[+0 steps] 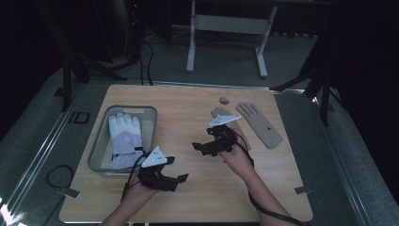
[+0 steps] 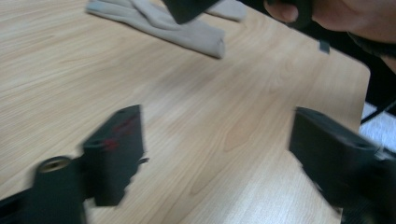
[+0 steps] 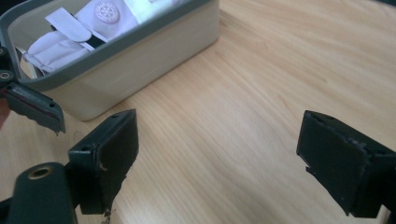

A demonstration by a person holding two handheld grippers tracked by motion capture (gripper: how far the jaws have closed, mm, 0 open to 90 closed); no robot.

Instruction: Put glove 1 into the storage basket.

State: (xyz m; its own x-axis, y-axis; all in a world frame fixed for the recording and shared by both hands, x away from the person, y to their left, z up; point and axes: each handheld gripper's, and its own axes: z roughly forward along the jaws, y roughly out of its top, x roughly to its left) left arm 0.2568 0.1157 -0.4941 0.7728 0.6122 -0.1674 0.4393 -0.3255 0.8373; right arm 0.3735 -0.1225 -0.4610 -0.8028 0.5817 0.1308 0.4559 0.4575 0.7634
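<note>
Wood table (image 1: pixel 197 188), white glove (image 1: pixel 124 139) in bin (image 1: pixel 96 150), both grippers empty, tan glove (image 1: pixel 259 123) apart.

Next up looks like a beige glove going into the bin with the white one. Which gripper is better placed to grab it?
Probably the right gripper: it is open beside the beige gloves. The left gripper, also open, sits by the bin holding the white glove.
</note>
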